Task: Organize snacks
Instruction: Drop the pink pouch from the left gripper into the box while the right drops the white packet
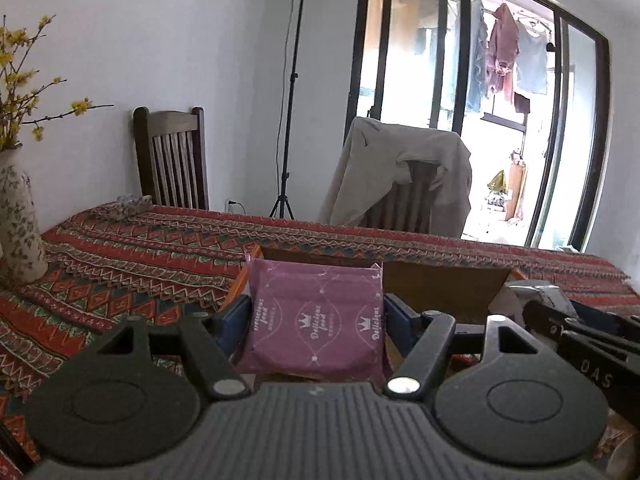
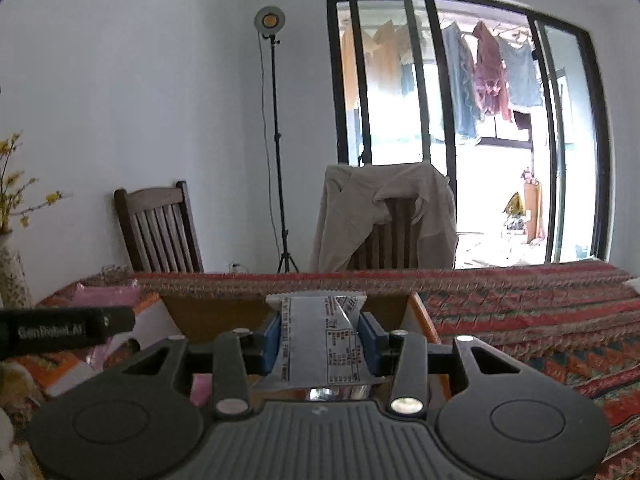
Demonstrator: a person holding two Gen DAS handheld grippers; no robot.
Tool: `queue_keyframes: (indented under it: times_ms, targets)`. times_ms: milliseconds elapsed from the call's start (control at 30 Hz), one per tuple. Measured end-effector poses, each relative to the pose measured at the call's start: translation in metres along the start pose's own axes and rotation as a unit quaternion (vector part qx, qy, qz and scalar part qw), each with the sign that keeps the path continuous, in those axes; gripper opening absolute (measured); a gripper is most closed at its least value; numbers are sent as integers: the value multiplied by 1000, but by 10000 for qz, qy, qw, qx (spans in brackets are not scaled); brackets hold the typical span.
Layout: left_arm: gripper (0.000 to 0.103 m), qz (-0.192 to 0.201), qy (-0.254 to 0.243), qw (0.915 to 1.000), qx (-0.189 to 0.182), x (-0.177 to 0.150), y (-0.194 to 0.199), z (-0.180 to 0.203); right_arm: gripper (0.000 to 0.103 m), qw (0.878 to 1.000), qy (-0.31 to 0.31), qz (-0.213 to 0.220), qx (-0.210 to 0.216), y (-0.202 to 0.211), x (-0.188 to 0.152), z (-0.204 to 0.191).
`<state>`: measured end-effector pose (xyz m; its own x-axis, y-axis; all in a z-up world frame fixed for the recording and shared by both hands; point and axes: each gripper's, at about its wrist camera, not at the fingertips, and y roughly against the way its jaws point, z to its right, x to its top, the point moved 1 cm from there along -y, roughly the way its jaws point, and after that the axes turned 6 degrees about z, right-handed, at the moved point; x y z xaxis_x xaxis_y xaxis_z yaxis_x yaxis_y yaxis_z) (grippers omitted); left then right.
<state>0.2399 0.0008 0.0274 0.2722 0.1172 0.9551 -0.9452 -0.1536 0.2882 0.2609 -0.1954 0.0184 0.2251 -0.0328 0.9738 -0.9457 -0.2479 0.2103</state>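
Observation:
My left gripper (image 1: 316, 312) is shut on a purple snack packet (image 1: 316, 320) printed "Delicious food", held upright between the blue pads above an open cardboard box (image 1: 440, 288). My right gripper (image 2: 320, 340) is shut on a silver snack packet (image 2: 320, 340) with printed text, held above the same brown box (image 2: 216, 316). The right gripper's body shows at the right edge of the left wrist view (image 1: 584, 336). The left gripper's body shows at the left of the right wrist view (image 2: 64, 330), with the purple packet (image 2: 104, 294) behind it.
The table carries a red patterned cloth (image 1: 140, 252). A floral vase with yellow blossoms (image 1: 16, 224) stands at the left. Two wooden chairs (image 1: 172, 160), one draped with a beige jacket (image 1: 400, 168), stand behind the table. A light stand (image 1: 290, 100) stands by the wall.

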Motion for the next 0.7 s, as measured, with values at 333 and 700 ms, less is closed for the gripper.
queue_keyframes:
  times_ms: [333,700]
  targets:
    - [91,208,-95,9995,-197,-13,3,-6,67,9996,-76,-279,32,-2,-15,4]
    - [103,532,37,9985,-106,-11,15,-7,103,9997,-157,-170,-81,4,-13,9]
